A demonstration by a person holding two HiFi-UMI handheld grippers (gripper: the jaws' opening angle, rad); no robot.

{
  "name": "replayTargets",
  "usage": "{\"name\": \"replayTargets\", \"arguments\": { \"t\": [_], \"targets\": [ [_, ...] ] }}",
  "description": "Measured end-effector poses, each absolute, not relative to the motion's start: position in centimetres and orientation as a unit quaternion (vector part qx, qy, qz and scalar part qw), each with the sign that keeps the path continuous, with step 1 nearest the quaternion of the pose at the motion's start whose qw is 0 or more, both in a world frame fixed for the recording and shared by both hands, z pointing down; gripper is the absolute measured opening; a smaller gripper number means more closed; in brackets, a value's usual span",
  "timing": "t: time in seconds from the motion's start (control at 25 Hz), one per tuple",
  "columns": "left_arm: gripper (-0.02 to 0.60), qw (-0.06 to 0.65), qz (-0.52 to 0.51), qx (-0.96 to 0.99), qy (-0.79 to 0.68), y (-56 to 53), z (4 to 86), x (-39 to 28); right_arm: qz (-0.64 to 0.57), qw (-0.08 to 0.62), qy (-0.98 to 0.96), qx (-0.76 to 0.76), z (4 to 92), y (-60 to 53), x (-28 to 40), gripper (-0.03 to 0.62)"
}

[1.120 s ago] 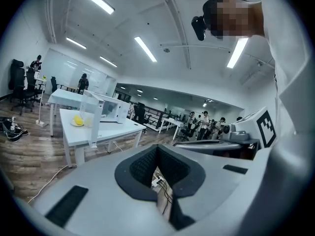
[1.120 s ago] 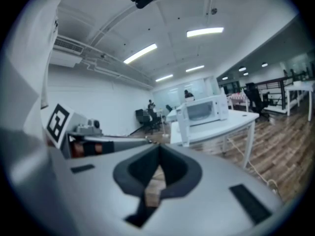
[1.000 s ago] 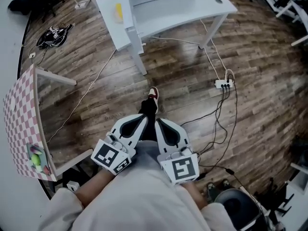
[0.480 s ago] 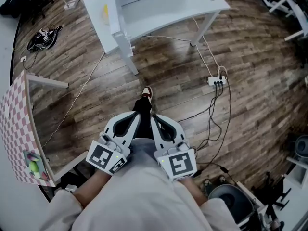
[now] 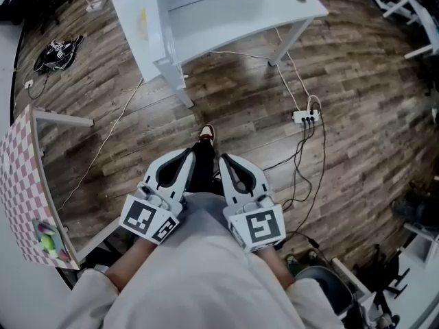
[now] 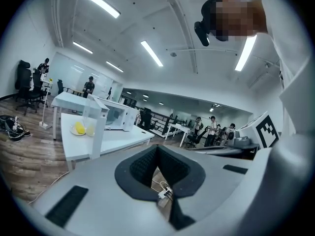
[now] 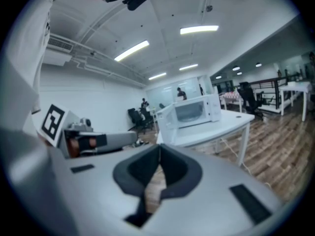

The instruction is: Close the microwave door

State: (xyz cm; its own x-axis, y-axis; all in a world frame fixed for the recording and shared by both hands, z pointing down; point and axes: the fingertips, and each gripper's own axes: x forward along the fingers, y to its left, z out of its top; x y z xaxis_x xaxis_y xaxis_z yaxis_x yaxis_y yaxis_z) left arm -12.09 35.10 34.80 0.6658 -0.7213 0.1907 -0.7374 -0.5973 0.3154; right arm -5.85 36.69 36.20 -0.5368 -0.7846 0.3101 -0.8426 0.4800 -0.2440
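The microwave door (image 5: 154,19) stood open at 12 o'clock on the white table (image 5: 274,9), well apart from both tools. The left tool (image 5: 186,155) and right tool (image 5: 225,159) were clenched on nothing, so the whole closing was judged still to do.

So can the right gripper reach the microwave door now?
Probably not yet. The right gripper sits near the person's body, with floor between it and the microwave door. Nothing blocks the way; stepping closer should do.
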Motion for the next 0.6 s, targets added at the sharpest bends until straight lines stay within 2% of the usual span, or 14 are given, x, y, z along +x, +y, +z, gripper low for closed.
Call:
{"name": "replayTargets", "arguments": {
  "t": [0.6],
  "targets": [
    [0.013, 0.185, -0.022, 0.875, -0.447, 27.6, 32.9, -14.9, 0.179, 0.075, -0.869, 0.456, 35.1, 29.3, -7.2, 0.023]
  ]
}}
